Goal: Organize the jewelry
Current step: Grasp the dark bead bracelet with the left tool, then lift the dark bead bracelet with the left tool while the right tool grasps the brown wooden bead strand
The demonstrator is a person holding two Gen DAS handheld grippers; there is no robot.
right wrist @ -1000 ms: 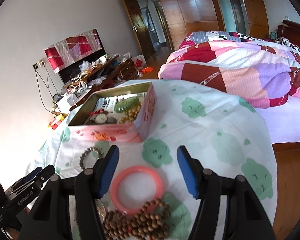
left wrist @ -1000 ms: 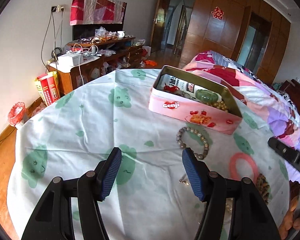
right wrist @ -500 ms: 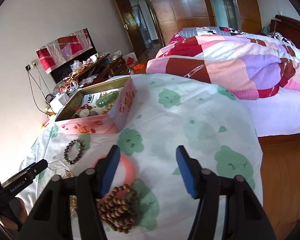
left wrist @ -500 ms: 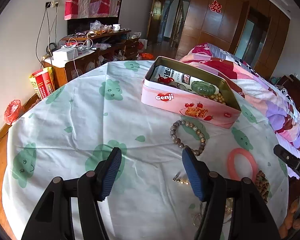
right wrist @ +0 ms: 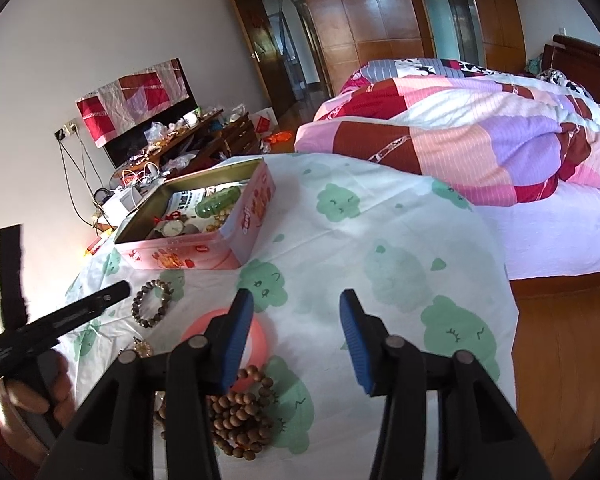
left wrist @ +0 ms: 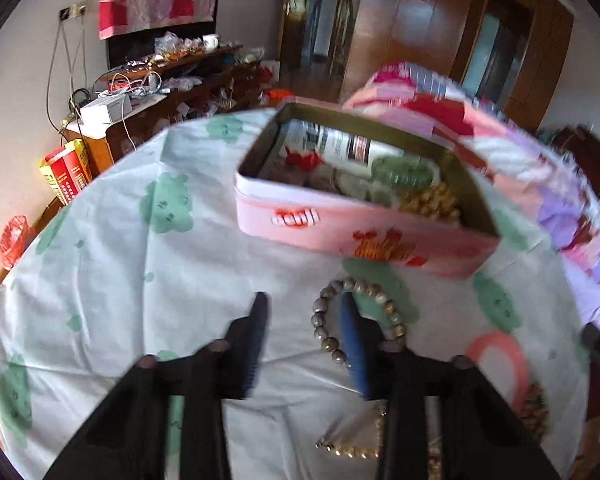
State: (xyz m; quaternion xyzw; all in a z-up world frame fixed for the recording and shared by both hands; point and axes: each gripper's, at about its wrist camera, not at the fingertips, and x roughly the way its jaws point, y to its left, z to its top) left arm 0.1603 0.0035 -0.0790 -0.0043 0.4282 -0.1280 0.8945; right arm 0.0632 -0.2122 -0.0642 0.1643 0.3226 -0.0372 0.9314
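A pink tin box (left wrist: pixel 364 236) (right wrist: pixel 204 256) stands open on the table and holds a watch, green and gold beads. A grey bead bracelet (left wrist: pixel 328 340) (right wrist: pixel 152 304) lies in front of it. My left gripper (left wrist: pixel 304 328) is open, low over the cloth, its right finger lying across the bracelet's left side. My right gripper (right wrist: pixel 296 336) is open and empty above the cloth. A pink bangle (left wrist: pixel 496 364) (right wrist: pixel 256 340), a pile of brown wooden beads (right wrist: pixel 236 412) and a gold chain (left wrist: pixel 352 448) lie nearby.
The table carries a white cloth with green prints (right wrist: pixel 400 264). A bed with a pink and purple quilt (right wrist: pixel 480 128) stands to the right. A cluttered wooden cabinet (left wrist: pixel 172 96) stands by the far wall. The table edge drops to a wooden floor (right wrist: pixel 560 340).
My left gripper has moved forward and down to the grey bracelet and its jaws have narrowed. My right gripper has shifted slightly and stays open.
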